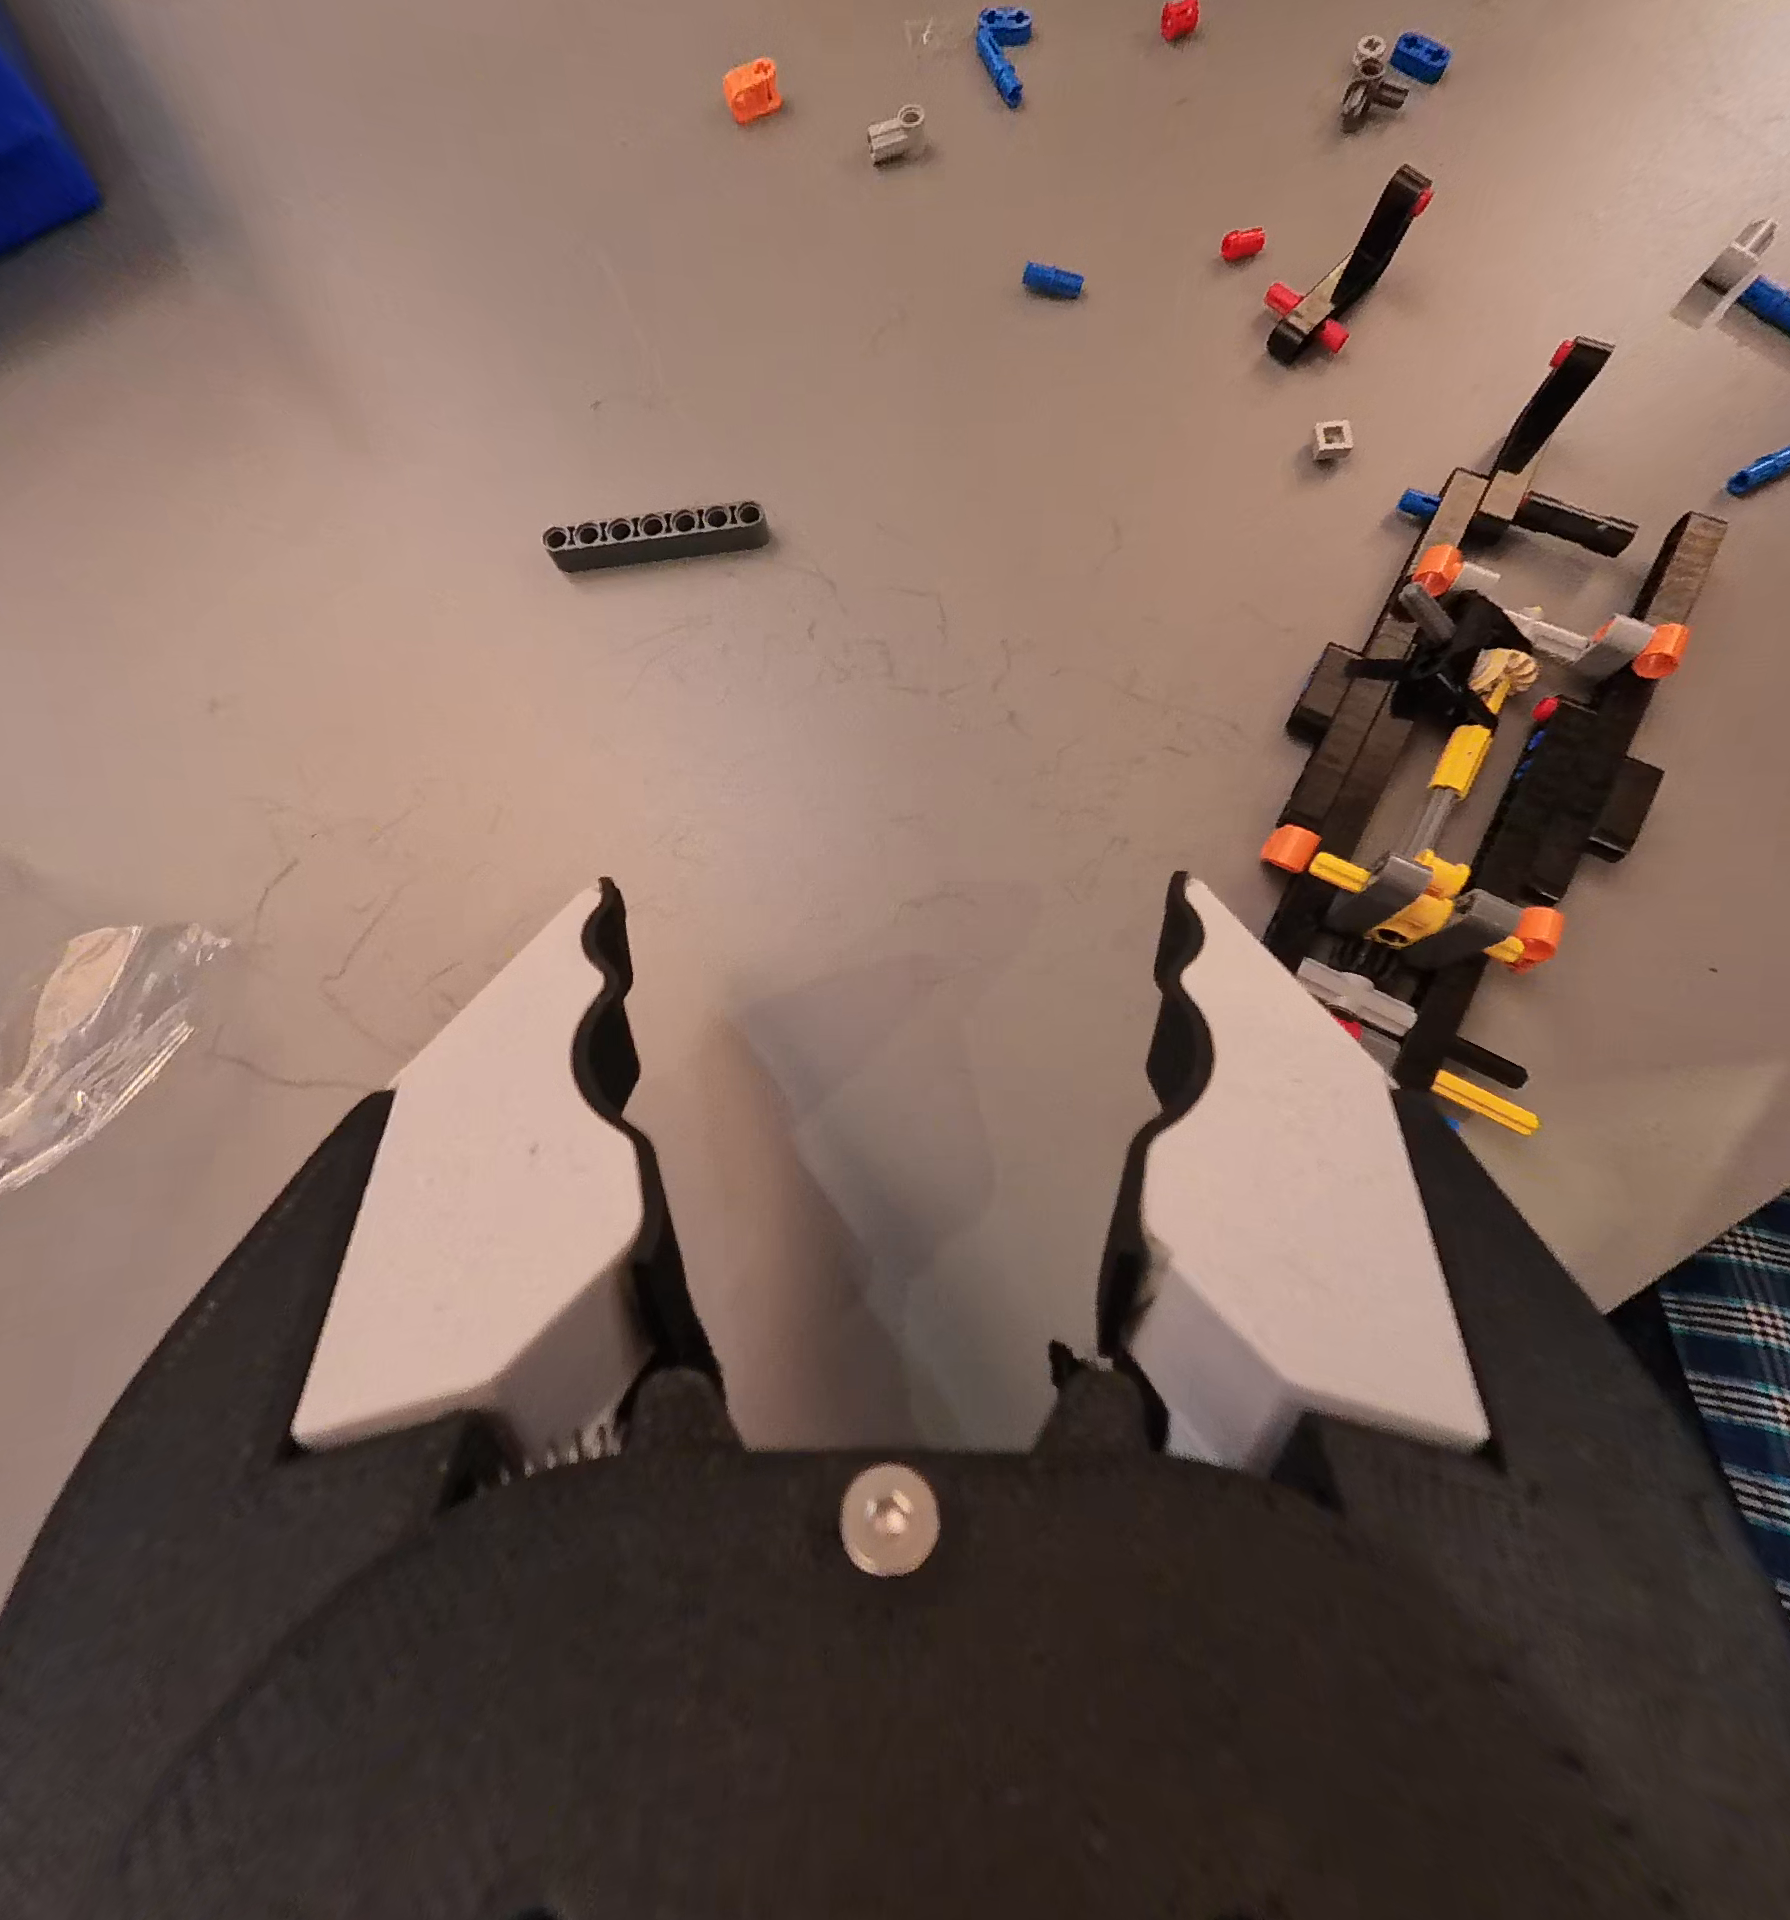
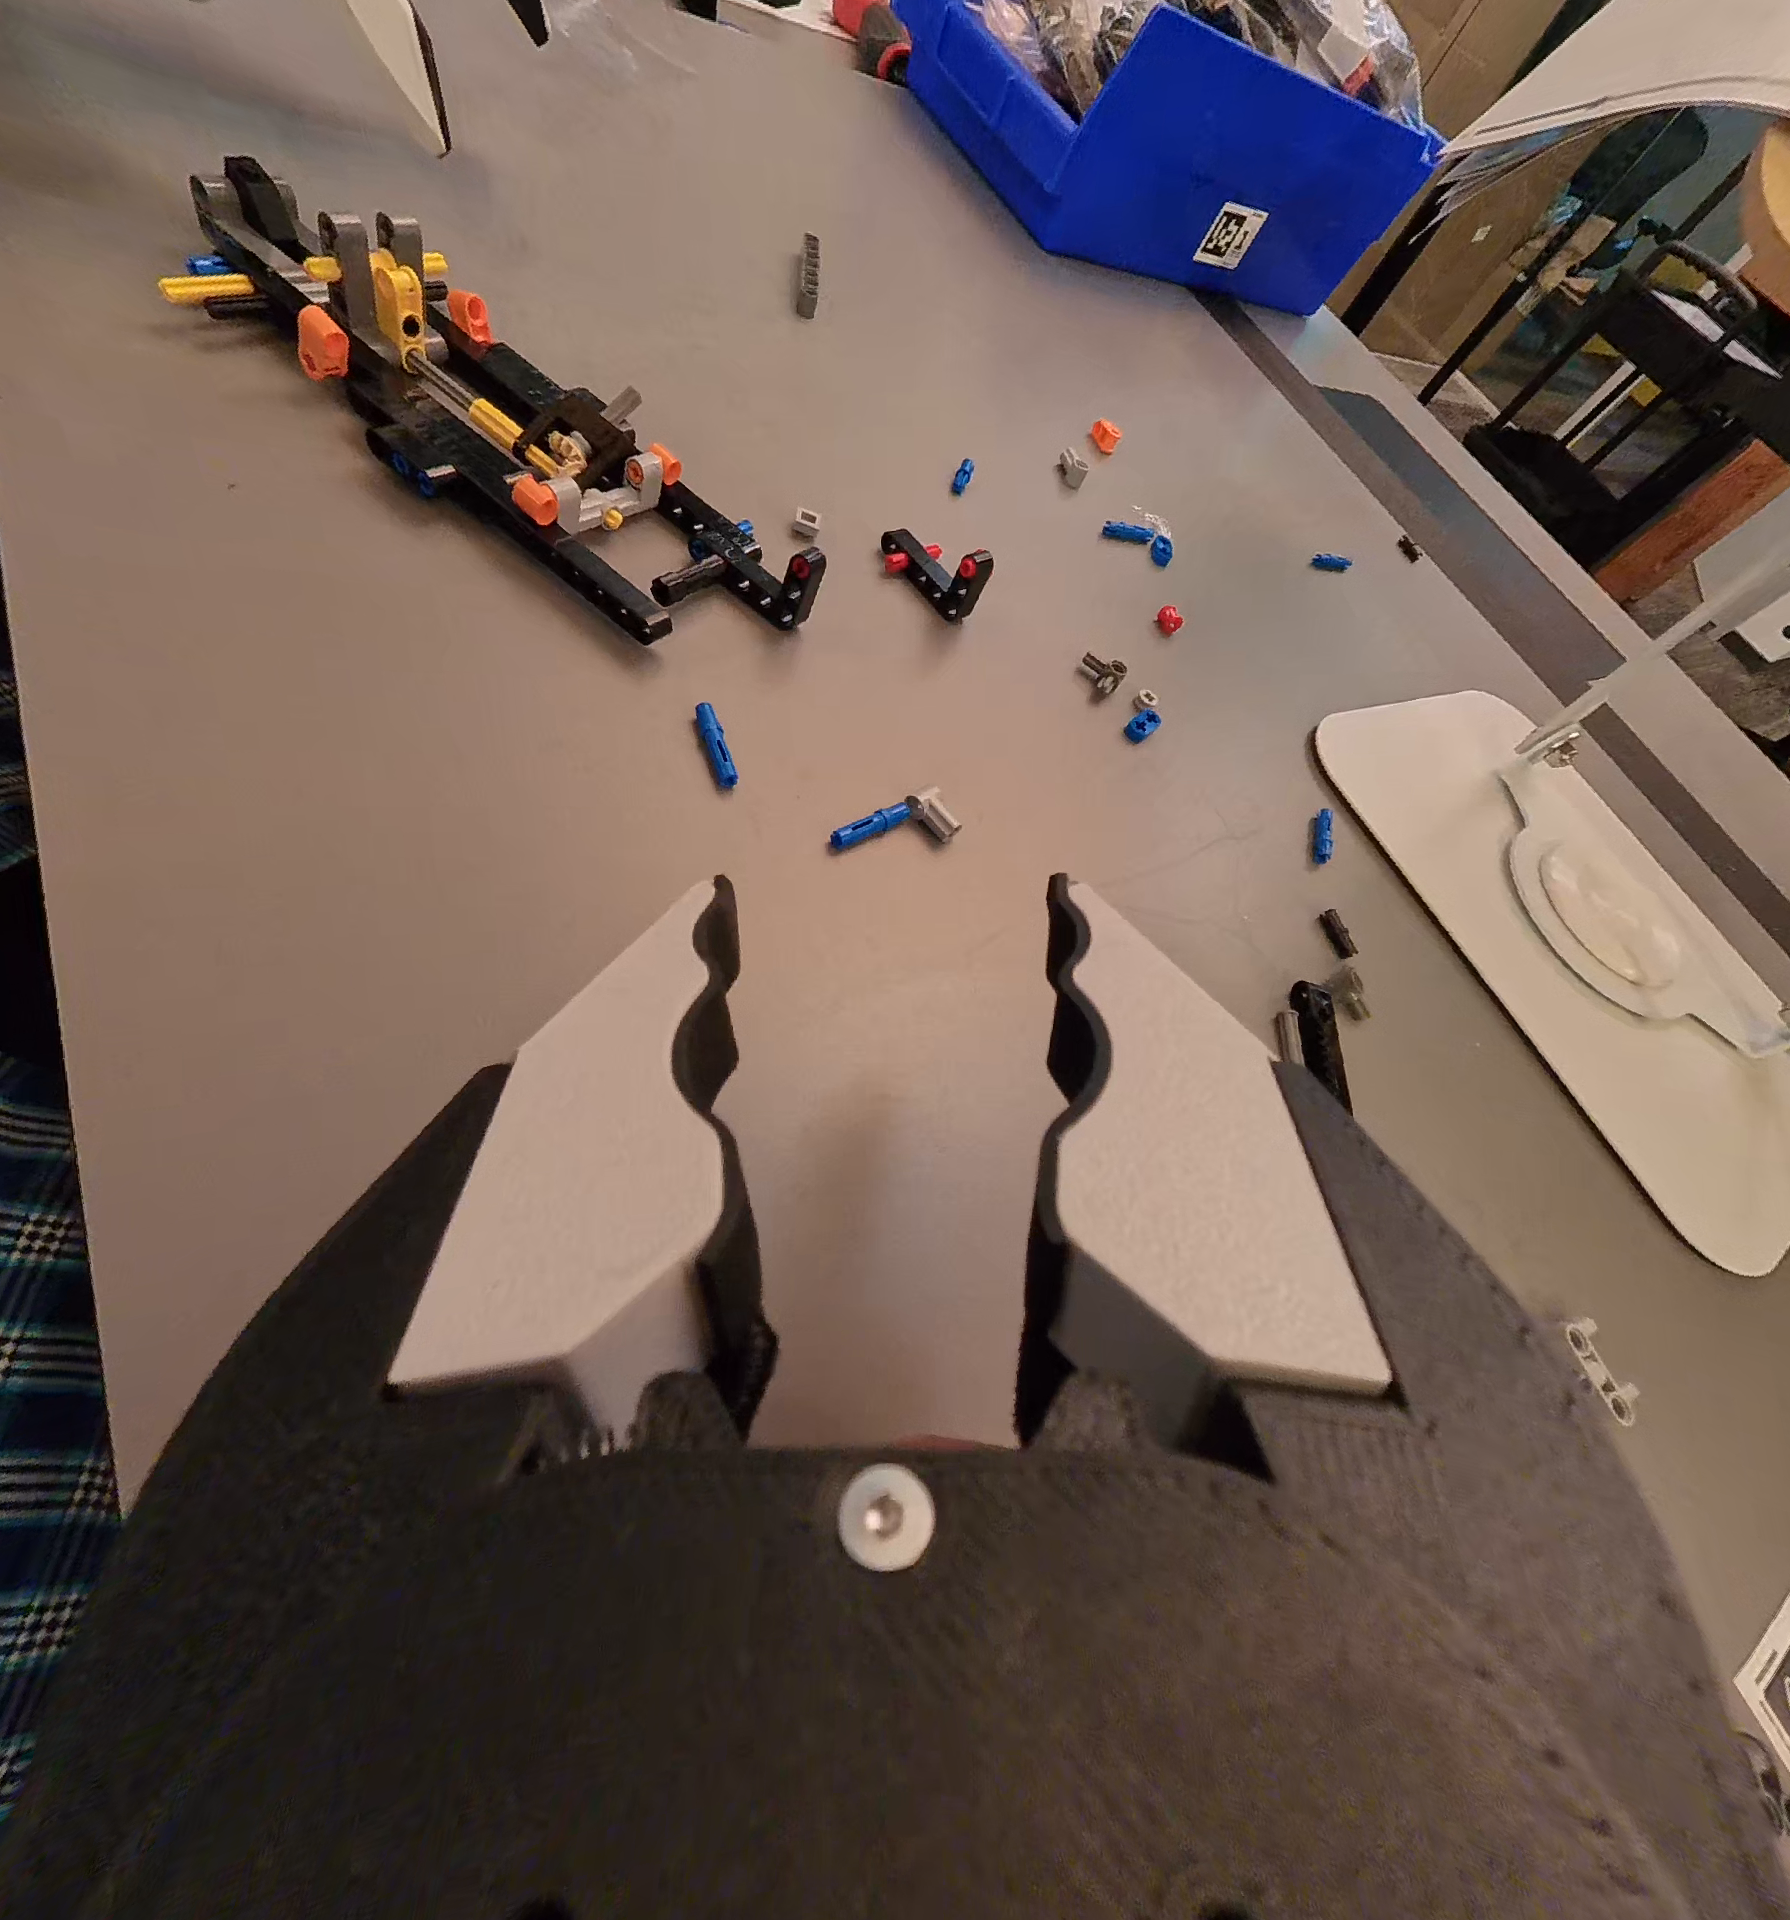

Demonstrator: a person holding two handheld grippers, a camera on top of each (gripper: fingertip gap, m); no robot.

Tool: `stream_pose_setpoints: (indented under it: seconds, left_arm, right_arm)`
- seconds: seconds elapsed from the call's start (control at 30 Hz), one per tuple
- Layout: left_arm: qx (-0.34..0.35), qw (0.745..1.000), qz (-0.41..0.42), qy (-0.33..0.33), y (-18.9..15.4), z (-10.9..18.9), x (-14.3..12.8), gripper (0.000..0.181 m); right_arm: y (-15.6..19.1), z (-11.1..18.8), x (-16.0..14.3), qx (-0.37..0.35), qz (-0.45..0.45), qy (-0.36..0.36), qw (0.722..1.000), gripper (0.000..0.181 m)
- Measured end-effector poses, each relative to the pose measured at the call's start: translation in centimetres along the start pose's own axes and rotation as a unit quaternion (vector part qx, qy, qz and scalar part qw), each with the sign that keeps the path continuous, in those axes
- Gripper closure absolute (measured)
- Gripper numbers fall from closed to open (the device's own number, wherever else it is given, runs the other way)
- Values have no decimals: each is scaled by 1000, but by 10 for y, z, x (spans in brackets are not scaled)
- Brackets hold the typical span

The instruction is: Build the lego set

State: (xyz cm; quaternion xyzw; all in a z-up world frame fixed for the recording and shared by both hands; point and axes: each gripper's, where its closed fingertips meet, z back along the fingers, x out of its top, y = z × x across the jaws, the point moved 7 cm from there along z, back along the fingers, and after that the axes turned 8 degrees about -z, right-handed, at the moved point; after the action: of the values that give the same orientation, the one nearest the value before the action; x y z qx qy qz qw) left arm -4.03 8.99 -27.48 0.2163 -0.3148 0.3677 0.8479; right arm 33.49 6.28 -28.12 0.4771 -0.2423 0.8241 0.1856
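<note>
On grey table (image 2: 247, 831): half-built car frame (image 2: 475, 426) at 10 o'clock of right claw (image 2: 891, 883), loose pins scattered at 12. Both claws spread, empty; left claw (image 1: 891, 888) faces grey beam (image 1: 655, 535) at 11 o'clock. Advice: square fingers across beam's long sides. Obscured: blue bin (image 2: 1171, 156) contents; frame's underside.

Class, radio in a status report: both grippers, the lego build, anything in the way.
Left gripper open, empty. Right gripper open, empty. Lego chassis part-built on table, untouched. Loose pins scattered ahead; blue pin with grey connector just off right fingers.
</note>
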Motion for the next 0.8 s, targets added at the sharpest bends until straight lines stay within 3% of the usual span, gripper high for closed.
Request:
stream_pose_setpoints:
  seconds: [0.8]
  left_arm:
    - [-14, 1000, -15, 2, -9, 3, 3, 83]
  right_arm:
    - [-4, 2, 0, -12, -6, -10, 1000, 125]
